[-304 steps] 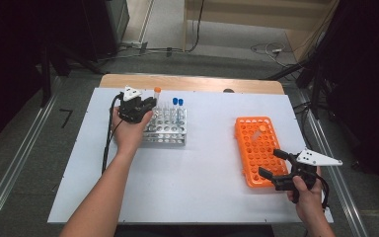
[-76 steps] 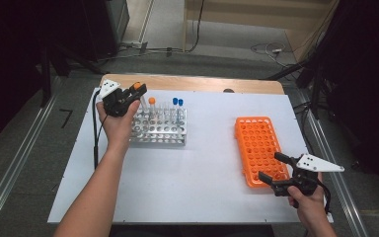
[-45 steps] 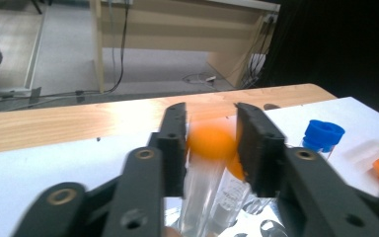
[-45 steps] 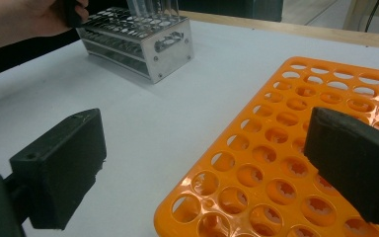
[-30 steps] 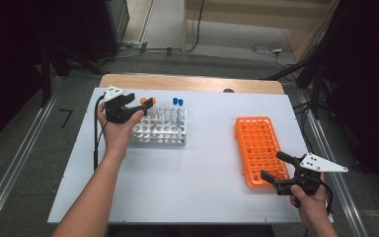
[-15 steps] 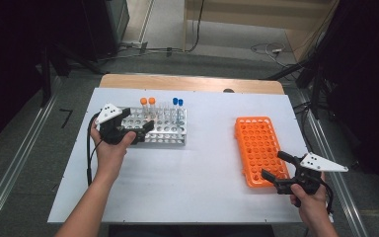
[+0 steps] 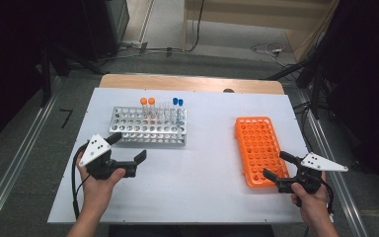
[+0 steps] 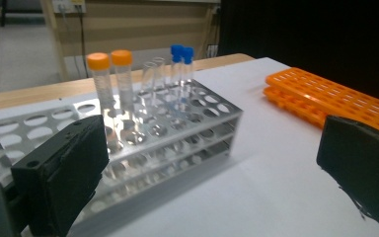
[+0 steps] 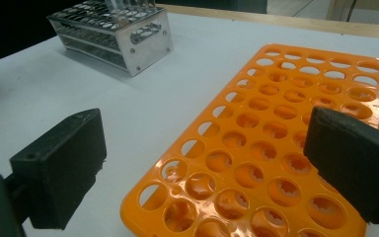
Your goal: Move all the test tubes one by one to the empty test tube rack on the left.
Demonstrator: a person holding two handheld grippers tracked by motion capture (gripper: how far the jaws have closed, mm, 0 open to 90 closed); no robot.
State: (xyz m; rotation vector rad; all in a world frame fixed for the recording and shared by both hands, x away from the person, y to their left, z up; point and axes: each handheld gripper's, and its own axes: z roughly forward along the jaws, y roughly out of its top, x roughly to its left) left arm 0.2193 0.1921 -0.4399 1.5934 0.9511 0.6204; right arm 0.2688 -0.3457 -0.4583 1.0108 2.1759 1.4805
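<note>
Now the left gripper [image 7: 128, 149] sits low in the left part of the high view, just below the near edge of the metal rack [image 7: 149, 126]. Its jaws have just been opening and stand wide apart with nothing between them. In the left gripper view the two black jaws rise at the lower left and lower right corners, with bare white table [image 8: 256, 187] in the gap.

The metal rack stands in the upper left part of the table in the high view. It holds two orange-capped tubes [image 7: 147, 105] side by side in its far row, and two blue-capped tubes [image 7: 177, 104] farther right in the same row. Some clear uncapped tubes [image 8: 153, 81] stand between the two pairs — how many, I cannot tell. In the left gripper view the rack fills the left centre, and the near jaw overlaps its front edge.

The right gripper [image 7: 278, 167] rests at the lower right of the high view, beside the near right corner of the orange rack [image 7: 260, 148]. Its jaws are spread and grasp nothing. In the right gripper view the orange rack [image 9: 286, 143] lies flat beneath the jaws — its round holes are empty — and the metal rack [image 9: 113, 32] shows at the upper left.
</note>
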